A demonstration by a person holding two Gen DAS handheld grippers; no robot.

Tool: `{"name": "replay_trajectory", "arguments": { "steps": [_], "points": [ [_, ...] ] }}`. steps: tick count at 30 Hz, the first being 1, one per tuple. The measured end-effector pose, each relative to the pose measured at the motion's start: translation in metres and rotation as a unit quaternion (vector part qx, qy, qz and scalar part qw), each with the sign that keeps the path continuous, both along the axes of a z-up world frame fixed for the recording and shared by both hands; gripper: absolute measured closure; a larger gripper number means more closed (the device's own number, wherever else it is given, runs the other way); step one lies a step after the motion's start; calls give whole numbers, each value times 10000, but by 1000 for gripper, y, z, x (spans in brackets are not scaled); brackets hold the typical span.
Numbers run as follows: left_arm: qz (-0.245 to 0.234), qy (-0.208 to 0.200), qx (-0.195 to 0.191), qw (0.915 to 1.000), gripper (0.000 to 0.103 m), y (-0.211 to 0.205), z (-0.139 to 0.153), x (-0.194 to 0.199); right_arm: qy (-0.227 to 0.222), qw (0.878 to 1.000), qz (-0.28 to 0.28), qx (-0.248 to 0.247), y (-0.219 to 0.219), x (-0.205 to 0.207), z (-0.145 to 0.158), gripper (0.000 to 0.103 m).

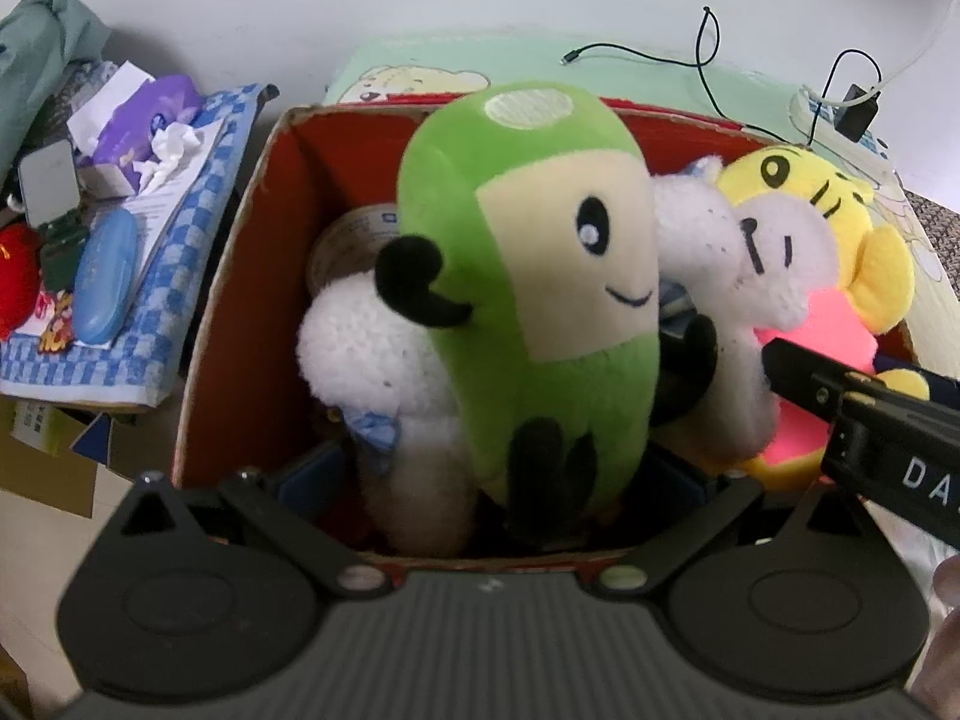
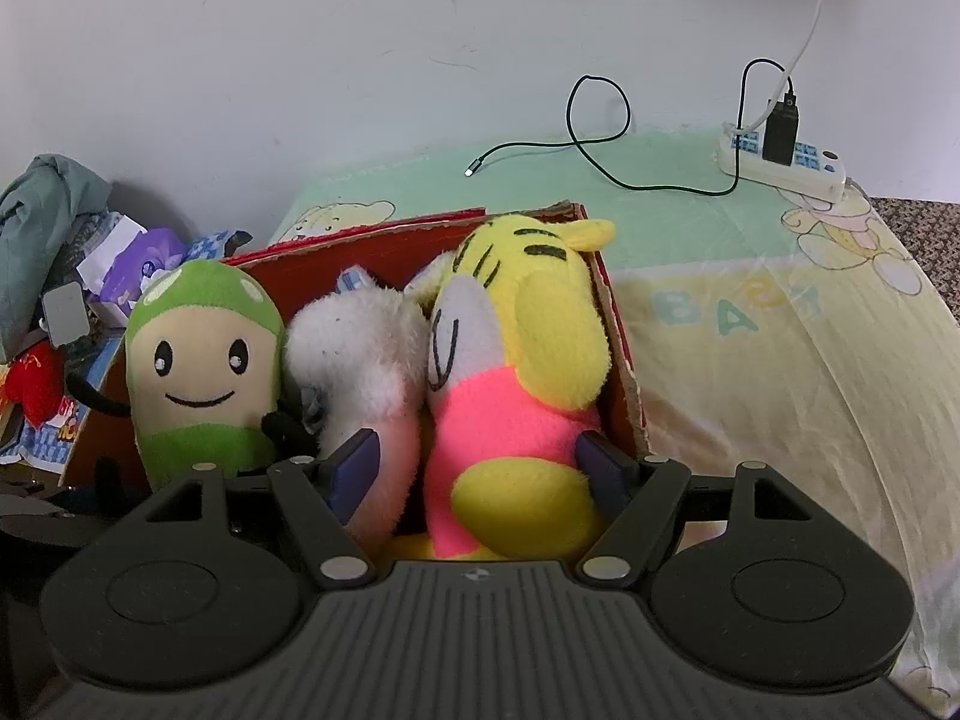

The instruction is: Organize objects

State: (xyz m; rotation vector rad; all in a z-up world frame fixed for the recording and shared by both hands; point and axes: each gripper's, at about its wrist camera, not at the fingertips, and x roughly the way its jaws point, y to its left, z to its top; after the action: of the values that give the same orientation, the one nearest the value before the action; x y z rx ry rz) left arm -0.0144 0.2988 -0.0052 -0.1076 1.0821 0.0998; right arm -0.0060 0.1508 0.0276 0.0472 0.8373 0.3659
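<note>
Jaws of the right gripper (image 2: 480,462) are seen set wide on either side of the pink body of a yellow tiger-striped plush toy (image 2: 516,420). Its dark blue pads (image 2: 600,468) lie close against the toy on one side and against a pale plush leg on the other. Whether the toy is actually squeezed cannot be told.

The left gripper (image 1: 492,474) is likewise spread wide, with the base of a green, bean-shaped plush toy with a cream smiling face (image 1: 528,276) between its arms. Its pads are mostly hidden, so a grip cannot be confirmed.

Both toys are stood upright in an open cardboard box with a red inside (image 1: 240,276), and a fluffy white plush toy (image 1: 360,348) is wedged between them.

The box is set on a pastel green and yellow printed sheet (image 2: 750,330). Well behind it, a white power strip (image 2: 786,162) and a looped black cable (image 2: 600,138) are laid on the sheet.

Beside the box, a blue checked cloth (image 1: 180,276) is spread, on which a blue oval case (image 1: 105,276) and a purple tissue pack (image 1: 150,120) are piled.
</note>
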Motion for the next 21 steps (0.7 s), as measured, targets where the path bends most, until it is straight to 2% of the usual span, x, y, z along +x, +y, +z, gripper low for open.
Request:
{"name": "replay_trajectory", "arguments": {
  "steps": [21],
  "points": [
    [12, -155, -3, 9999, 0, -3, -1, -3, -5, 10000, 18, -73, 2, -1, -1, 27]
  ]
}}
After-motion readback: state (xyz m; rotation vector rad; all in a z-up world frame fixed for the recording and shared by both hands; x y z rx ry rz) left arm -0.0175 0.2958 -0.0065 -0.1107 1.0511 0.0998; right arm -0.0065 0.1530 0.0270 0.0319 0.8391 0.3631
